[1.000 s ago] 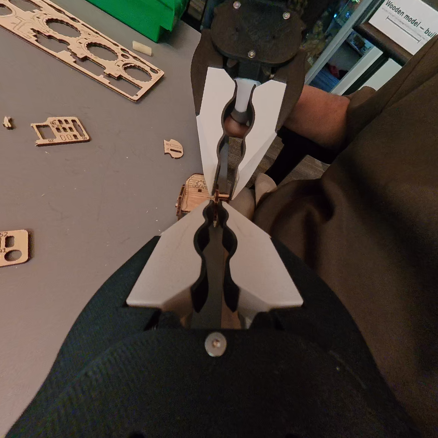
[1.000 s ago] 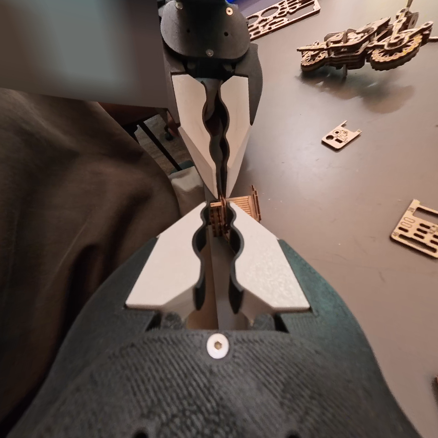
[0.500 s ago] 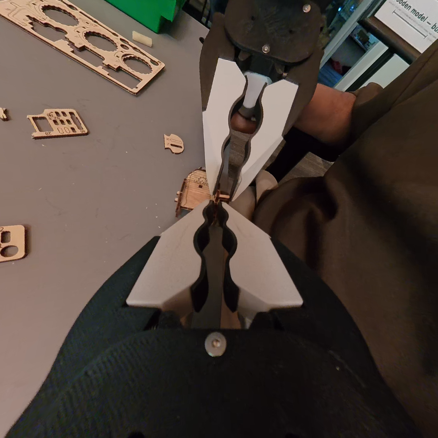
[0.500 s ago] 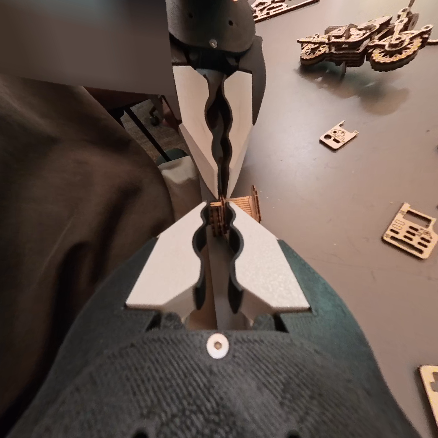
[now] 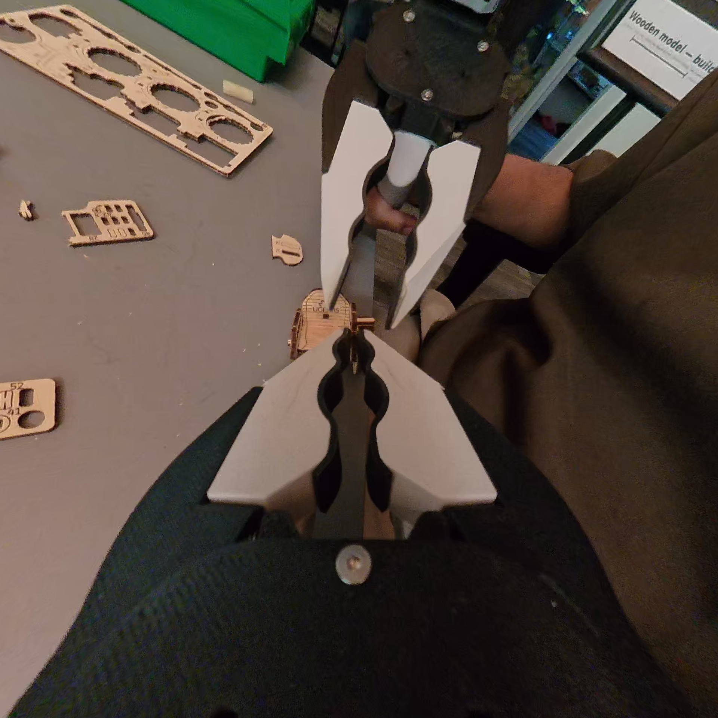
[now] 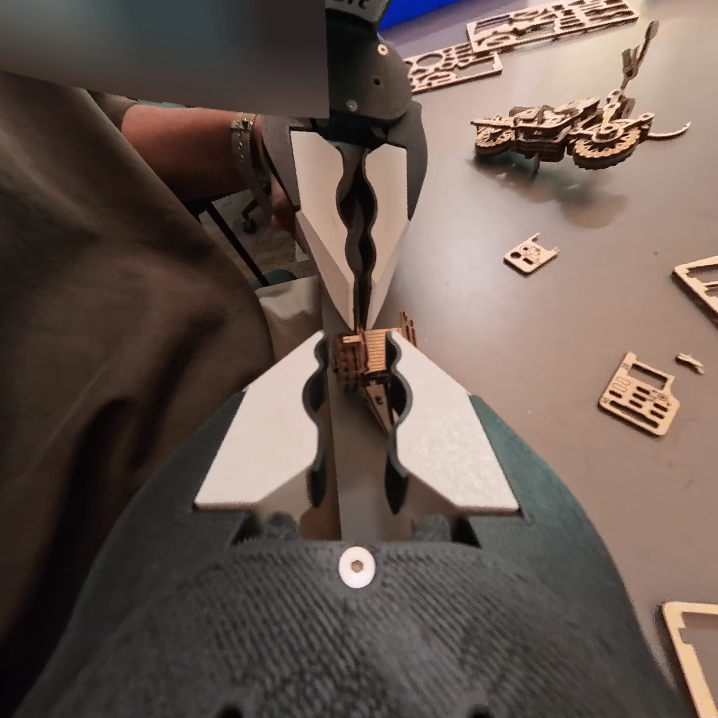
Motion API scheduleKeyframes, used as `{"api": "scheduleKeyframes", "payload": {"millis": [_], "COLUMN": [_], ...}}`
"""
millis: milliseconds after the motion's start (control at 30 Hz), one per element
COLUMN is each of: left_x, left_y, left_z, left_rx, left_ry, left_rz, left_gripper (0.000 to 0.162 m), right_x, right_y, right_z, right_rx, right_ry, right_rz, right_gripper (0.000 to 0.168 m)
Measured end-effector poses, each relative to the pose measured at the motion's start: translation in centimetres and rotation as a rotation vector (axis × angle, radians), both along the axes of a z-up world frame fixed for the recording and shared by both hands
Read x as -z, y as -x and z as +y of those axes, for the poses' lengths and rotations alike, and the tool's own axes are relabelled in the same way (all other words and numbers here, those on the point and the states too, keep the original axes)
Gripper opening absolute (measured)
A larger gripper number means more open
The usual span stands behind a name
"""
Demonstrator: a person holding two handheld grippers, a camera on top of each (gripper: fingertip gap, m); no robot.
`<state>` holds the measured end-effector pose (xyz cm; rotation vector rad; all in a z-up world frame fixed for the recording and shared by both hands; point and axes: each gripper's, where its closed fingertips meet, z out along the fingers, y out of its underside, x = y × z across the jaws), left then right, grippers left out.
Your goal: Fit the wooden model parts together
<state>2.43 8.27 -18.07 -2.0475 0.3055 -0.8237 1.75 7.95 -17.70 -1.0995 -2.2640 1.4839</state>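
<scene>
My left gripper (image 5: 354, 336) is shut on a small wooden part (image 5: 362, 322), a thin piece seen edge-on with a small block sticking out past the tips. My right gripper (image 5: 361, 316) faces it from above, jaws apart around that block. In the right wrist view the right gripper (image 6: 357, 340) is open, with a small stack of wooden gears (image 6: 345, 361) between its fingers. The left gripper (image 6: 360, 324) comes in from above, shut. A ribbed wooden cabin piece (image 5: 320, 326) lies on the grey table (image 5: 155, 311) just beneath both; it also shows in the right wrist view (image 6: 376, 349).
Cut-out wooden sheets (image 5: 136, 85) and a green bin (image 5: 233, 27) lie at the far left. Loose flat pieces (image 5: 108, 227) (image 5: 287, 250) (image 6: 637, 396) are scattered about. A built wooden model (image 6: 563, 132) stands farther off. A person's brown garment (image 5: 582, 388) fills the table-edge side. My left and right fingertips are right by each other. From either gripper's tips it is about 20 cm to the built wooden model (image 6: 563, 132).
My right gripper has opened and let go of the small wooden part. My left gripper stays shut on it. Both grippers have stayed tip to tip over the cabin piece.
</scene>
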Motion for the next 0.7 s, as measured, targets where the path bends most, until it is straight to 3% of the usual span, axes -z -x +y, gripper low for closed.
{"api": "scheduleKeyframes", "payload": {"millis": [433, 533, 700], "left_x": [-0.9, -1.1, -1.2], "left_y": [-0.7, -0.8, -0.7], "left_z": [-0.6, -0.7, -0.6], "left_rx": [0.069, 0.076, 0.07], "left_ry": [-0.102, -0.107, -0.114], "left_rz": [0.059, 0.039, 0.04], "left_gripper": [0.0, 0.0, 0.008], "right_x": [0.1, 0.0, 0.0], "right_y": [-1.2, -1.1, -0.6], "right_z": [-0.6, -0.5, -0.1], "right_rx": [-0.09, -0.087, -0.063], "right_ry": [-0.013, -0.074, -0.221], "right_rz": [0.019, 0.068, 0.166], "right_gripper": [0.01, 0.001, 0.001]}}
